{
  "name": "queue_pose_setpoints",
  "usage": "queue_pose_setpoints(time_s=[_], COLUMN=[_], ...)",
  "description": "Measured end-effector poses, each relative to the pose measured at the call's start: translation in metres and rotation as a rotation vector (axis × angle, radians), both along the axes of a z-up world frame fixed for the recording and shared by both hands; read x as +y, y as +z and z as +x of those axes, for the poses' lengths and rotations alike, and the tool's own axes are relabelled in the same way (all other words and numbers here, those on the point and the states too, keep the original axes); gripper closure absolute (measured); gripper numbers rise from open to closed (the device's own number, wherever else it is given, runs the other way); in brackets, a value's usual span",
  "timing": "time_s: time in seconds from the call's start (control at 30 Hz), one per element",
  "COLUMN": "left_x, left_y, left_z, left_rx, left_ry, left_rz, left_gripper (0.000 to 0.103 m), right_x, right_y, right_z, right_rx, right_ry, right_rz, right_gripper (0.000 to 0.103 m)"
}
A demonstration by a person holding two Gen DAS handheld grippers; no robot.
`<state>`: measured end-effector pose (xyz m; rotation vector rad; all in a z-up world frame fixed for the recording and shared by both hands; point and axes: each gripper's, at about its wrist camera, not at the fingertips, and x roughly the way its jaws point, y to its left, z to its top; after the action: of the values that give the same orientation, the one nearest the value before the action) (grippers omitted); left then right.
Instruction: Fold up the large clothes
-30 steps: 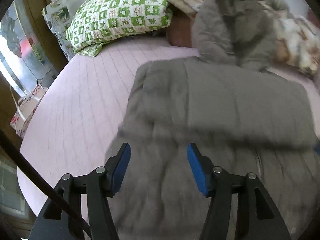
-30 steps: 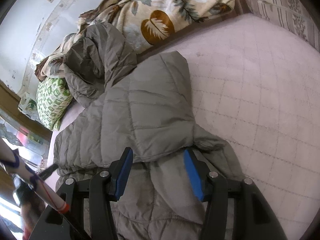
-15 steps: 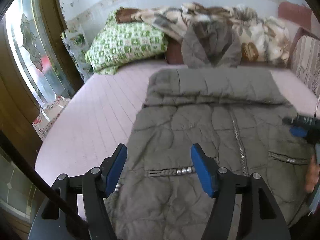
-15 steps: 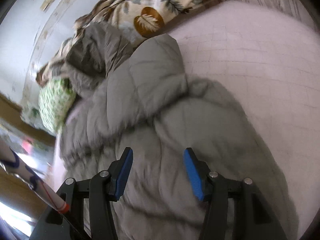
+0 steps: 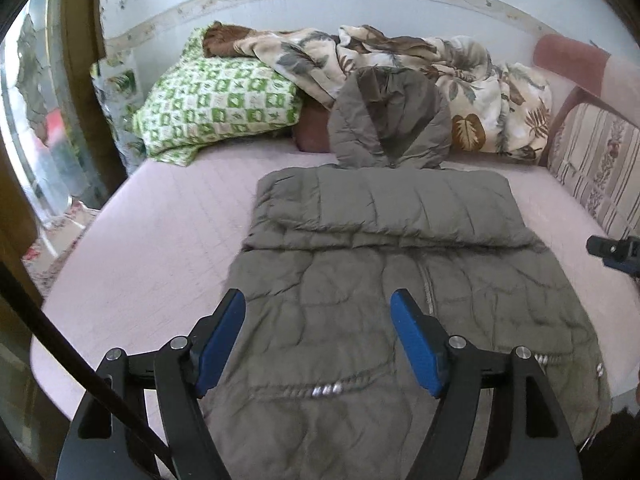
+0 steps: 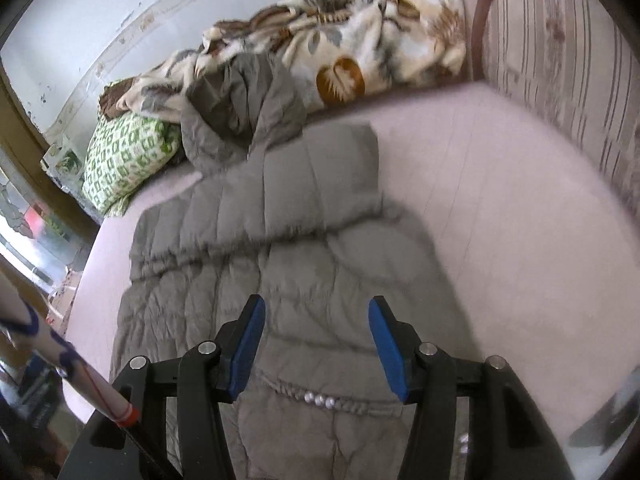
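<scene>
Evidently both tools, left tool (image 5: pixel 318 336) and right tool (image 6: pixel 316 344), hovered wide and empty above the jacket (image 5: pixel 400 280), which lay flat on the bed (image 5: pixel 160 240) with its sleeves folded across, ready for the next fold.

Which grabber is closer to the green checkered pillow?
Left. The left gripper hangs over the jacket on the side of the green pillow; the right gripper is across the jacket, farther away.

Soft daylight entered from the window (image 5: pixel 36 128) at left; fisheye edges curved darkly, and the right wrist view was motion-blurred.
</scene>
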<state>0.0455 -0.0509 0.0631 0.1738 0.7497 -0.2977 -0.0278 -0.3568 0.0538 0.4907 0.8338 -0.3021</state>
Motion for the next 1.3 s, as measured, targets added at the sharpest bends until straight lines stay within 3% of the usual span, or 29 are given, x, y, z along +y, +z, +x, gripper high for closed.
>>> queue_pose_setpoints(time_s=[0.13, 0.23, 0.43, 0.6, 0.73, 0.87, 0.97, 1.03, 1.17, 1.3], left_x=[-0.005, -0.008, -0.003, 0.011, 0.018, 0.023, 0.029, 0.032, 0.036, 0.036], left_y=[-0.020, -0.039, -0.079, -0.104, -0.098, -0.095, -0.092, -0.089, -0.090, -0.094], left_z=[0.036, 0.065, 0.110, 0.139, 0.146, 0.149, 0.148, 0.147, 0.148, 0.153], left_rx=[0.040, 0.075, 0.122, 0.252, 0.229, 0.221, 0.223, 0.221, 0.223, 0.237], left_ry=[0.012, 0.011, 0.036, 0.066, 0.089, 0.101, 0.104, 0.104, 0.110, 0.111], left_rz=[-0.019, -0.022, -0.008, -0.018, -0.036, -0.047, -0.066, -0.078, -0.085, -0.081], left_gripper=[0.029, 0.029, 0.029, 0.029, 0.029, 0.029, 0.029, 0.029, 0.029, 0.029], right_x=[0.003, 0.004, -0.010, -0.017, -0.017, -0.017, -0.012, 0.000, 0.023, 0.038], right_y=[0.015, 0.009, -0.043, -0.098, -0.119, -0.102, -0.065, -0.043, -0.008, 0.016], right_z=[0.030, 0.061, 0.147, 0.216, 0.235, 0.236, 0.232, 0.240, 0.288, 0.345], right_rx=[0.029, 0.065, 0.179, 0.290, 0.321, 0.328, 0.227, 0.172, 0.088, 0.016], right_ry=[-0.013, -0.017, -0.065, -0.094, -0.088, -0.051, -0.025, 0.011, 0.073, 0.057], right_rz=[-0.064, -0.082, -0.022, -0.105, -0.156, -0.151, -0.054, -0.081, -0.120, -0.070], right_gripper=[0.040, 0.040, 0.040, 0.039, 0.025, 0.027, 0.029, 0.028, 0.028, 0.028])
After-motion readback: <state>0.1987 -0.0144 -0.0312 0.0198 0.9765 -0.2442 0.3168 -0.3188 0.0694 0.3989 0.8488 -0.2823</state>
